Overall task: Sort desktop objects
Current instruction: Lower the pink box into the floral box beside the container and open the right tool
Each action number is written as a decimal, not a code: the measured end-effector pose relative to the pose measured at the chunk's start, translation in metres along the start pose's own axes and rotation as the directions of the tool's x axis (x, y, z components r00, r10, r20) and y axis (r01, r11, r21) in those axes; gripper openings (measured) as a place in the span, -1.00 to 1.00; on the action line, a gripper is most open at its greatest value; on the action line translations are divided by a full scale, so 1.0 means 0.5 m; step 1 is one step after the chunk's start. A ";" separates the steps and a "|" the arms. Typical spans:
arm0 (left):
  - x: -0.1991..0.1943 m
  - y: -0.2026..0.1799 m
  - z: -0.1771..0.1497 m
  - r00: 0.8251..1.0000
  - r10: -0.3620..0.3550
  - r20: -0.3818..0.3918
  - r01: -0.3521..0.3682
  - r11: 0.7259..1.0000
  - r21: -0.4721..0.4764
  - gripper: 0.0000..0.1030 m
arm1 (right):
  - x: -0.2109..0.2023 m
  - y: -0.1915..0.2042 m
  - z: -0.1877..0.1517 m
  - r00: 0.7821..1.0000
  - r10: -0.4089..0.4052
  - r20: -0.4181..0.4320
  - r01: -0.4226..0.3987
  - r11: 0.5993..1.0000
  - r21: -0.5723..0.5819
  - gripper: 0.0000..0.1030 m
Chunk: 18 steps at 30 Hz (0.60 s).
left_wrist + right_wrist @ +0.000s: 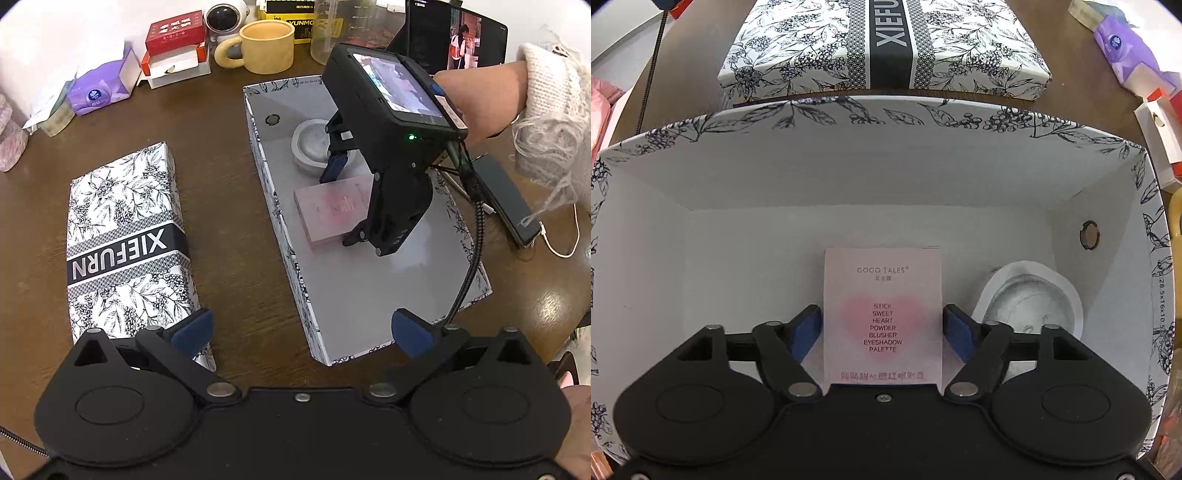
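Note:
A pink eyeshadow palette box [882, 295] lies inside the open floral-print box [886, 110], and my right gripper [882, 328] is shut on it, a blue pad against each long side. A grey round dish [1030, 295] sits just right of it on the box floor. From the left wrist view, the right gripper's black housing [388, 96] hangs over the palette box [328, 214] and the dish [310, 147] inside the open box [266, 177]. My left gripper [301, 332] is open over the table by the box's near corner, holding nothing. The box lid [122, 236] lies to the left.
Along the table's far edge stand a yellow mug [267, 46], a purple tissue pack [99, 90], a red-and-white carton [175, 44], a white round camera [223, 18] and a tablet [461, 37]. A phone [506, 199] with a cable lies right of the box under a person's sleeve [554, 110].

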<state>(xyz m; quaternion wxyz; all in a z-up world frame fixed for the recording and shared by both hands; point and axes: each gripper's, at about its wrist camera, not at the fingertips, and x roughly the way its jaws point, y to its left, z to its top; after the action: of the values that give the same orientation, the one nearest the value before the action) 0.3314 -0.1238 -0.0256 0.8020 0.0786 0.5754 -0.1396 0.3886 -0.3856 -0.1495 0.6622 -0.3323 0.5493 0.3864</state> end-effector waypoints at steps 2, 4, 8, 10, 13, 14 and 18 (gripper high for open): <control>-0.001 -0.001 -0.002 1.000 -0.001 -0.001 0.001 1.000 0.000 1.00 | -0.003 0.001 0.001 1.000 0.002 0.003 -0.002 1.000 -0.003 0.60; -0.002 -0.001 -0.004 1.000 0.000 -0.001 0.000 1.000 0.000 1.00 | -0.007 0.002 0.000 1.000 0.007 0.003 -0.007 1.000 -0.003 0.67; -0.006 -0.002 -0.008 1.000 0.002 -0.001 -0.002 1.000 0.000 1.00 | -0.015 0.011 0.000 1.000 0.003 0.001 -0.003 1.000 -0.009 0.82; -0.008 -0.003 -0.010 1.000 0.003 0.001 -0.003 1.000 0.000 1.00 | -0.023 0.014 -0.001 1.000 0.000 0.002 0.000 1.000 -0.009 0.89; -0.008 -0.005 -0.013 1.000 0.008 0.000 -0.008 1.000 0.005 1.00 | -0.022 0.020 0.009 1.000 -0.015 0.010 0.015 1.000 -0.004 0.96; -0.008 -0.006 -0.015 1.000 0.010 -0.001 -0.010 1.000 0.007 1.00 | -0.022 0.023 0.013 1.000 -0.026 0.013 0.026 1.000 -0.005 1.00; -0.014 -0.009 -0.021 1.000 0.010 0.004 -0.010 1.000 0.017 1.00 | -0.044 0.037 0.015 0.997 -0.070 0.033 0.070 0.998 0.000 1.00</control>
<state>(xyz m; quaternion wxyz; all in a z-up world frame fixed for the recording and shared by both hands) 0.3186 -0.1240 -0.0221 0.8031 0.0880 0.5723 -0.1406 0.3737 -0.3734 -0.1267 0.6842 -0.3452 0.5262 0.3687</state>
